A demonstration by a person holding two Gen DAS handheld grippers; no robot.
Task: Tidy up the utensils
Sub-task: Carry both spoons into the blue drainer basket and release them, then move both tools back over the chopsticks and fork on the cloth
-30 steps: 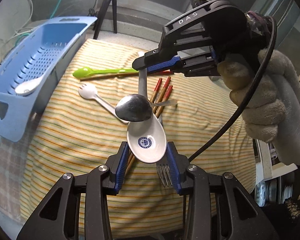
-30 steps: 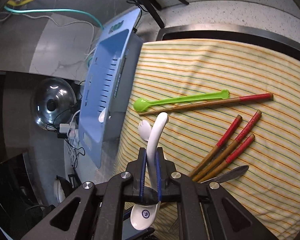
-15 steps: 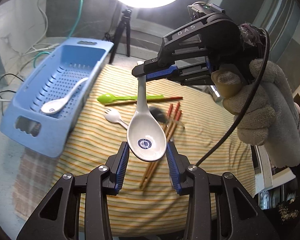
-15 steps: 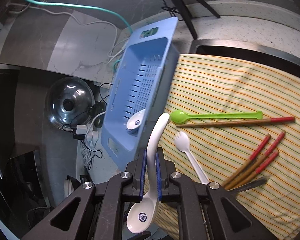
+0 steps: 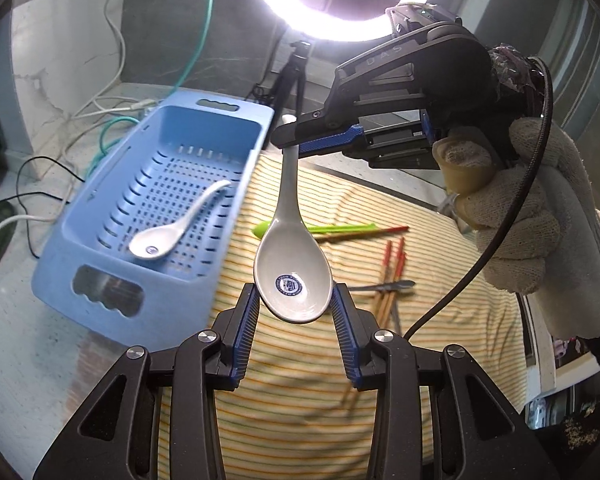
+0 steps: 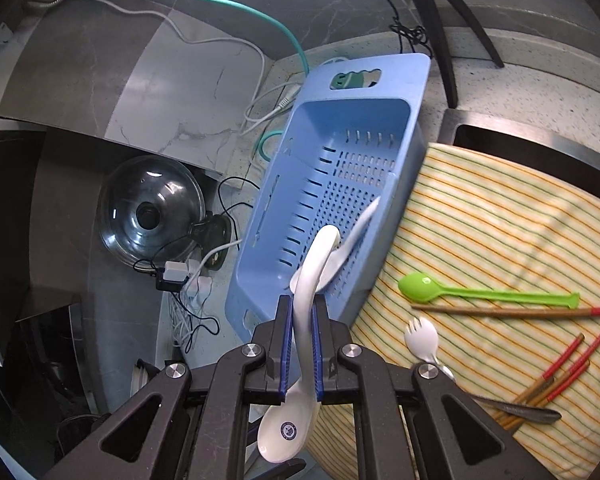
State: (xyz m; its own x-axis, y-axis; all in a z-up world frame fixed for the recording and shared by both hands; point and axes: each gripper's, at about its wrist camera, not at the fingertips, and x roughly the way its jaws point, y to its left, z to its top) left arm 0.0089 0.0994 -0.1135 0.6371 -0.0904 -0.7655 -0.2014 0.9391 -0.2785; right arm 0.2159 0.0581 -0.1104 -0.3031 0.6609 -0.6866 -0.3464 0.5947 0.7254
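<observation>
My right gripper [image 6: 301, 354] is shut on the handle of a white ceramic soup spoon [image 6: 306, 300], held in the air beside the blue basket [image 6: 340, 128]. In the left wrist view the spoon's bowl [image 5: 293, 276] hangs between my open left gripper's [image 5: 295, 332] fingers without touching them, and the right gripper [image 5: 300, 140] grips its handle top. The basket [image 5: 112, 280] holds another white soup spoon [image 5: 168, 232]. On the striped cloth lie a green spoon [image 6: 460, 290], a white spork [image 6: 422, 340], red-tipped chopsticks [image 6: 560, 368] and a metal utensil [image 6: 524, 412].
The striped cloth [image 6: 500, 220] covers a sink area. A glass pot lid [image 6: 150, 208], a power strip and cables [image 6: 180, 276] lie left of the basket. A ring light on a tripod [image 5: 348, 0] stands behind. A gloved hand [image 5: 540, 220] holds the right gripper.
Both grippers have risen and moved left toward the basket with the white soup spoon. The spoon is now beside the basket's near edge; the cloth utensils have stayed in place.
</observation>
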